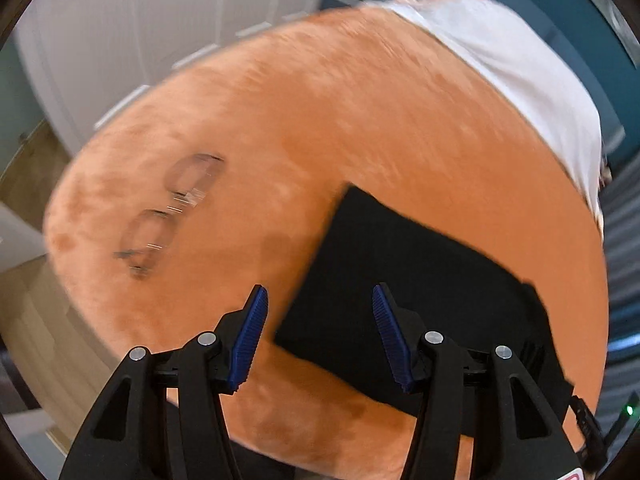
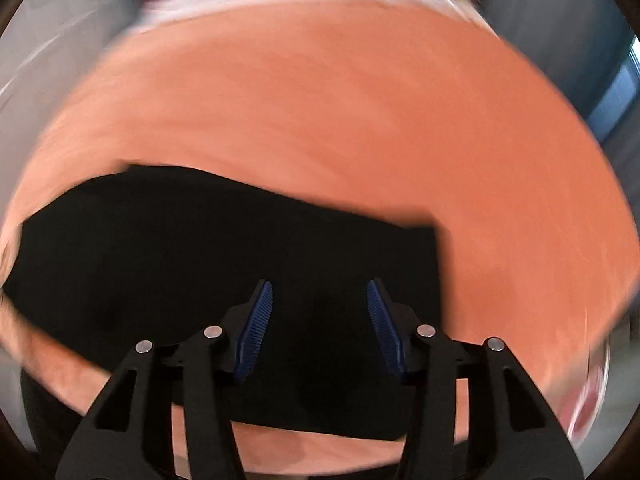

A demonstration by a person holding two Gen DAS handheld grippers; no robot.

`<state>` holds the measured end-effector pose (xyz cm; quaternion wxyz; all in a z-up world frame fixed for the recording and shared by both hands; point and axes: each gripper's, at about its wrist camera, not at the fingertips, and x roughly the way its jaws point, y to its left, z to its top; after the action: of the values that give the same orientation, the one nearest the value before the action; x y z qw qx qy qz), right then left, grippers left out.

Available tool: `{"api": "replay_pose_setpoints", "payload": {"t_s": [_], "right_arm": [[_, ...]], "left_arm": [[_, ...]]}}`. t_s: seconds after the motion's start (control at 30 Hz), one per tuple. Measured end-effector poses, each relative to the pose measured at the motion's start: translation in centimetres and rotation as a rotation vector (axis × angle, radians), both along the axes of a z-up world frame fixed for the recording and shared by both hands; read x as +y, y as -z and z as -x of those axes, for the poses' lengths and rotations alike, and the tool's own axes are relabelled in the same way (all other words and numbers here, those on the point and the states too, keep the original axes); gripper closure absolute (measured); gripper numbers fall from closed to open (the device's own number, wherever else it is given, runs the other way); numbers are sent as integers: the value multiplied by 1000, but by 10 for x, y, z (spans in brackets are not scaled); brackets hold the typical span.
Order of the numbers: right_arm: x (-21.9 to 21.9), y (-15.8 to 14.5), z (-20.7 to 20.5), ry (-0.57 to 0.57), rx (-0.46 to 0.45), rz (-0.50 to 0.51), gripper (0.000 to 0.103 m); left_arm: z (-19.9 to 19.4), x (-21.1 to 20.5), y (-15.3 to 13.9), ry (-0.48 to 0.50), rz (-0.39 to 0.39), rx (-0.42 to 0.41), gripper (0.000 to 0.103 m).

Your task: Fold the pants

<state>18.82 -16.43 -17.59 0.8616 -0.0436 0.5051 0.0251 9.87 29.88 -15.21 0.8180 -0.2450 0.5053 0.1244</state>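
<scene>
Black pants (image 1: 404, 280) lie folded into a flat rectangle on an orange plush blanket (image 1: 320, 120). In the left wrist view my left gripper (image 1: 320, 296) hangs above the pants' left edge, jaws apart, nothing between its blue pads. The right wrist view is blurred by motion. It shows the same pants (image 2: 200, 260) as a dark slab, with my right gripper (image 2: 320, 292) over their right half. Its jaws also stand apart with no cloth pinched between the pads.
A pair of clear-framed glasses (image 1: 168, 212) lies on the blanket left of the pants. White bedding (image 1: 520, 64) covers the far end of the bed. White closet doors (image 1: 140, 20) and wooden floor (image 1: 28, 168) lie beyond the blanket's edge.
</scene>
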Motion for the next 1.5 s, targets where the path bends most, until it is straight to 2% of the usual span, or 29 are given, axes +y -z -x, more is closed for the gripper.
{"api": "replay_pose_setpoints", "payload": {"t_s": [0.07, 0.17, 0.23, 0.27, 0.33, 0.37, 0.4, 0.43, 0.47, 0.5, 0.53, 0.57, 0.63, 0.7, 0.73, 0.8, 0.83, 0.87, 0.9, 0.93, 0.97, 1.0, 1.03, 1.13, 1.2, 1.3, 1.37, 1.47, 1.5], "right_arm": [[92, -5, -1, -262, 0, -35, 48], [203, 5, 6, -514, 47, -102, 48], [296, 19, 20, -725, 31, -24, 48], [321, 24, 28, -784, 12, 19, 47], [385, 48, 41, -910, -35, 187, 32], [408, 64, 43, -954, -45, 273, 29], [419, 78, 43, -976, -63, 346, 30], [425, 89, 42, -988, -76, 393, 46], [429, 94, 35, -983, -56, 368, 56], [429, 90, 28, -949, -36, 325, 67], [424, 79, 18, -881, -16, 248, 85], [414, 65, 8, -821, -6, 175, 88], [388, 27, -19, -634, 2, -82, 88], [366, 21, -35, -519, 15, -250, 88], [368, 32, -39, -523, 47, -255, 87], [389, 81, -40, -625, 209, -156, 76], [393, 93, -36, -655, 211, -132, 71], [390, 85, -31, -659, 152, -141, 70], [380, 68, -27, -645, 132, -209, 65], [366, 54, -27, -619, 134, -309, 66], [338, 36, -28, -563, 114, -459, 68], [315, 27, -29, -511, 95, -502, 68], [294, 21, -33, -451, 79, -507, 68], [196, 16, -53, -235, 29, -488, 68], [128, 26, -75, -86, 58, -471, 68], [66, 40, -103, 52, 77, -439, 68], [57, 52, -128, 66, 106, -406, 66], [80, 84, -158, 5, 211, -325, 66], [94, 93, -164, -28, 217, -264, 74]], "left_arm": [[10, 17, -12, -25, -18, -14, 46], [29, 38, -31, -50, -26, -42, 45], [43, 45, -45, -50, -36, -69, 39], [48, 48, -48, -53, -44, -80, 37], [59, 52, -54, -38, -52, -99, 35], [64, 52, -56, -28, -61, -103, 34], [69, 52, -57, -14, -72, -106, 34], [72, 51, -58, 0, -91, -106, 34], [76, 52, -59, 6, -112, -105, 34], [80, 53, -59, 7, -148, -102, 34], [81, 55, -59, 8, -165, -101, 34], [83, 57, -59, 8, -173, -105, 34], [85, 60, -58, 4, -170, -115, 34], [84, 60, -56, 2, -160, -126, 34], [82, 60, -54, 2, -154, -125, 34], [72, 54, -47, 13, -127, -103, 34], [69, 52, -46, 13, -117, -93, 34], [66, 49, -45, 15, -106, -88, 34], [64, 45, -48, 13, -98, -91, 34], [65, 43, -51, 9, -94, -99, 34], [66, 40, -53, 9, -88, -112, 34], [66, 36, -55, 13, -85, -120, 29], [65, 33, -54, 15, -87, -120, 27], [56, 12, -48, 48, -89, -100, 27], [46, -8, -43, 88, -92, -83, 27], [29, -40, -32, 153, -117, -64, 27], [14, -65, -17, 201, -129, -21, 27], [-4, -93, 0, 241, -133, 34, 27], [-6, -97, 2, 243, -136, 44, 27]]}}
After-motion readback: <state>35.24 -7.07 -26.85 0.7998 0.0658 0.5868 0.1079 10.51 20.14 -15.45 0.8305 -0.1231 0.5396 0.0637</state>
